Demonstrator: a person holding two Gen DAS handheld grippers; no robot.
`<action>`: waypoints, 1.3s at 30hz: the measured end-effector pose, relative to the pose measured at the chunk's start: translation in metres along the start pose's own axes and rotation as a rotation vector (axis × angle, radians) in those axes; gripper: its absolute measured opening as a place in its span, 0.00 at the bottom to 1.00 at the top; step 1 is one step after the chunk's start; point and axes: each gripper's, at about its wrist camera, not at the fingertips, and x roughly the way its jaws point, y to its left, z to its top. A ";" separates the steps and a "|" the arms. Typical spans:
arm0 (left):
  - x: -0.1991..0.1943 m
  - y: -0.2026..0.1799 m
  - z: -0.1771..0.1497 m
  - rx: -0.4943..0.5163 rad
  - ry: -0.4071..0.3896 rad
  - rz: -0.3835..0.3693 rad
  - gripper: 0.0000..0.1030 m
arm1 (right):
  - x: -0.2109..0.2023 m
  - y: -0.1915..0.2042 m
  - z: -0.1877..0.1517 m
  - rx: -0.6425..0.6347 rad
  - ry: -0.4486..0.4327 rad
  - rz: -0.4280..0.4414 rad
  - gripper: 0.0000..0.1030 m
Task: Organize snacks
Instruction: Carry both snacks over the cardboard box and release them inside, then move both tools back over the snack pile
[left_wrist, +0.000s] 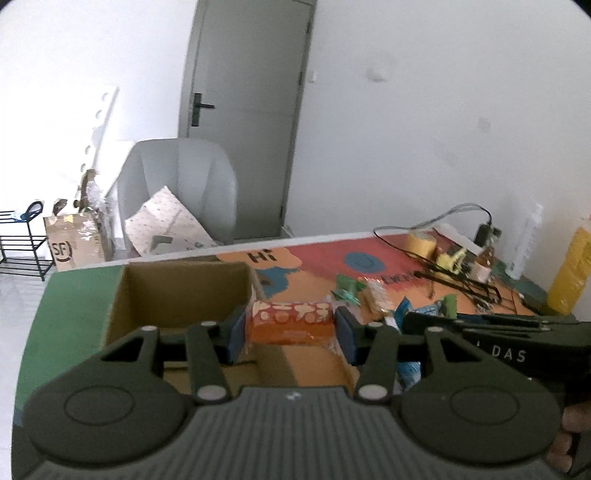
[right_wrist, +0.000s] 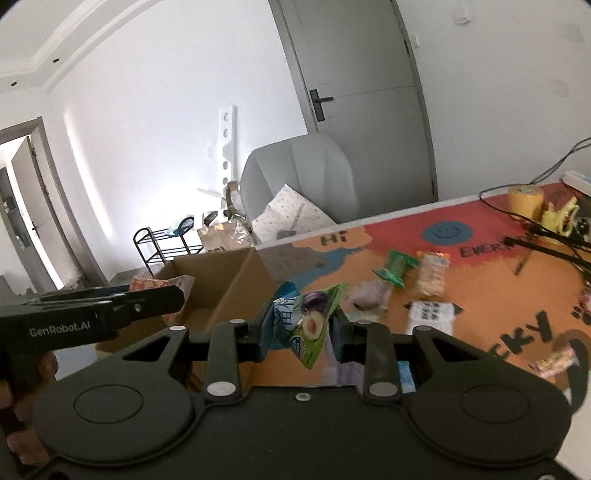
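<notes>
My left gripper (left_wrist: 290, 330) is shut on an orange snack packet (left_wrist: 290, 321), held in the air by the right wall of an open cardboard box (left_wrist: 177, 291). My right gripper (right_wrist: 299, 332) is shut on a green plum snack packet (right_wrist: 314, 325) that hangs tilted between the pads. In the right wrist view the box (right_wrist: 225, 280) lies to the left, with the left gripper (right_wrist: 110, 314) and its orange packet over it. The right gripper shows at the right edge of the left wrist view (left_wrist: 480, 325). Several loose snacks (right_wrist: 395, 269) lie on the colourful mat (right_wrist: 480, 273).
A yellow tape roll (right_wrist: 526, 199), a yellow clip and black cables (right_wrist: 546, 240) sit at the mat's far right. A yellow packet (left_wrist: 570, 269) stands by the wall. Beyond the table are a grey chair (left_wrist: 177, 192), a black rack (left_wrist: 22, 243) and a door (left_wrist: 247, 110).
</notes>
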 end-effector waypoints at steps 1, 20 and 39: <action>-0.001 0.003 0.002 -0.007 -0.005 0.005 0.48 | 0.002 0.004 0.002 -0.002 -0.004 0.007 0.29; 0.020 0.066 0.012 -0.130 0.051 0.103 0.49 | 0.050 0.061 0.023 -0.044 0.016 0.091 0.29; -0.002 0.097 0.008 -0.222 0.012 0.171 0.78 | 0.075 0.079 0.026 0.020 0.091 0.182 0.44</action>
